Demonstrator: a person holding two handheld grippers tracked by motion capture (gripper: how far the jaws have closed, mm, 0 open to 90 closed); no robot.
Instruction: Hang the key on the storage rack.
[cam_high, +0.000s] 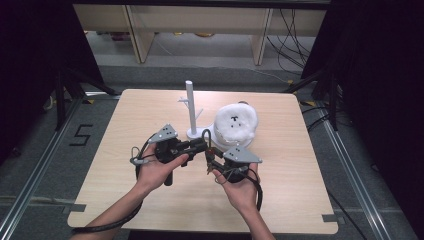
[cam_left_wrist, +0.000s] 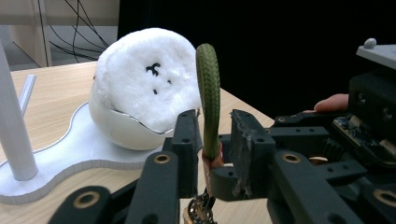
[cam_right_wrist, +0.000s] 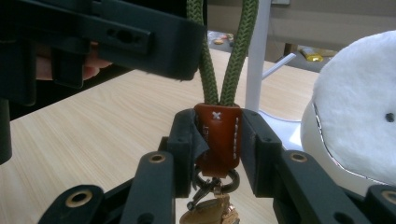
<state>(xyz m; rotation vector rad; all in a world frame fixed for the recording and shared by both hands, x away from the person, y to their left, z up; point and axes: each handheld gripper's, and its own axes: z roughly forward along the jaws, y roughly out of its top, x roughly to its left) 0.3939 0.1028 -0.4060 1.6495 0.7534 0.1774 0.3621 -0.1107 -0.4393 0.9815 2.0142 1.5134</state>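
Note:
A key strap with a green cord loop (cam_right_wrist: 229, 51), a brown leather tab (cam_right_wrist: 218, 140) and a metal clasp (cam_right_wrist: 210, 186) is held upright over the table. My right gripper (cam_right_wrist: 217, 135) is shut on the leather tab. The cord loop (cam_left_wrist: 208, 93) stands between the jaws of my left gripper (cam_left_wrist: 215, 126). It lies against one jaw, and a small gap shows at the other. In the high view the left gripper (cam_high: 202, 146) and the right gripper (cam_high: 215, 162) meet tip to tip at the table's middle.
A white stand (cam_high: 190, 107) with a tall post and short pegs rises just behind the grippers. Beside it on the same white base (cam_left_wrist: 70, 154), to the right, sits a fluffy white ball (cam_high: 235, 124) in a cup. Black curtains flank the wooden table (cam_high: 300, 200).

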